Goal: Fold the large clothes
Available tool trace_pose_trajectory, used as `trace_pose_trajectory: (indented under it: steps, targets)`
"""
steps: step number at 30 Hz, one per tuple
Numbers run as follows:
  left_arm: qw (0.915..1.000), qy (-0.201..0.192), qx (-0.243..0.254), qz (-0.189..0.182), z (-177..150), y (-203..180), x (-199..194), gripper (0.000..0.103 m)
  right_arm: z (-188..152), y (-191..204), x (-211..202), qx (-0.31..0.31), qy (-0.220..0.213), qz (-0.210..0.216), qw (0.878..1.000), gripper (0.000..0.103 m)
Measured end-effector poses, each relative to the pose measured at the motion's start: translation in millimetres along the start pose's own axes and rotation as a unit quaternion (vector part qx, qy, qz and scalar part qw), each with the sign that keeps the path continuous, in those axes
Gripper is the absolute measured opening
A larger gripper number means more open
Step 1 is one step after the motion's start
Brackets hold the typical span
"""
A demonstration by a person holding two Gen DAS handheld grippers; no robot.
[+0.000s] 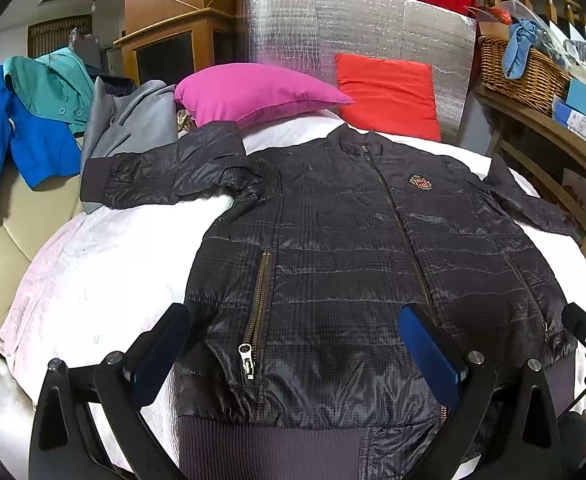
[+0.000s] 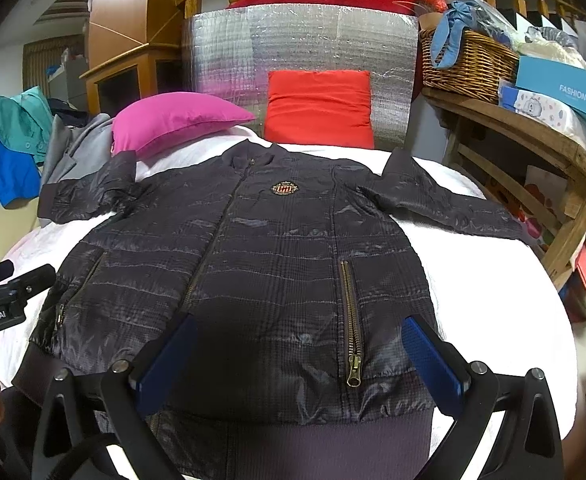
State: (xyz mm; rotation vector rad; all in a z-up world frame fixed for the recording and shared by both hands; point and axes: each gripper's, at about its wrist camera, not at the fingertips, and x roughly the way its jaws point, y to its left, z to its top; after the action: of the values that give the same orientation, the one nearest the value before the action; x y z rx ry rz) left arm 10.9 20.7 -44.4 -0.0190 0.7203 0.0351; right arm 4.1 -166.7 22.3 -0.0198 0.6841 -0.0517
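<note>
A dark quilted bomber jacket (image 1: 353,248) lies flat, front up and zipped, on a white-covered bed (image 1: 105,264), with both sleeves spread out to the sides. It also shows in the right wrist view (image 2: 253,260). My left gripper (image 1: 297,320) is open and empty, hovering over the jacket's lower left part near the hem. My right gripper (image 2: 299,330) is open and empty over the lower right part by the pocket zipper (image 2: 351,320). Each gripper shows at the edge of the other's view.
A magenta pillow (image 1: 253,92) and a red pillow (image 1: 389,96) lie at the bed's head against a silver panel (image 1: 353,28). Blue, teal and grey garments (image 1: 53,120) pile at the left. A wooden shelf with a wicker basket (image 2: 465,64) and boxes stands right.
</note>
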Motion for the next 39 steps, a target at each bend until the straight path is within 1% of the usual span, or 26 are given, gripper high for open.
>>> trace_pose_trajectory:
  steps: [39]
  targets:
    - [1.0,0.0,-0.005,-0.001,-1.8,2.4,-4.2,0.103,0.7,1.3,-2.2,0.008,0.001,0.01,1.0,0.103]
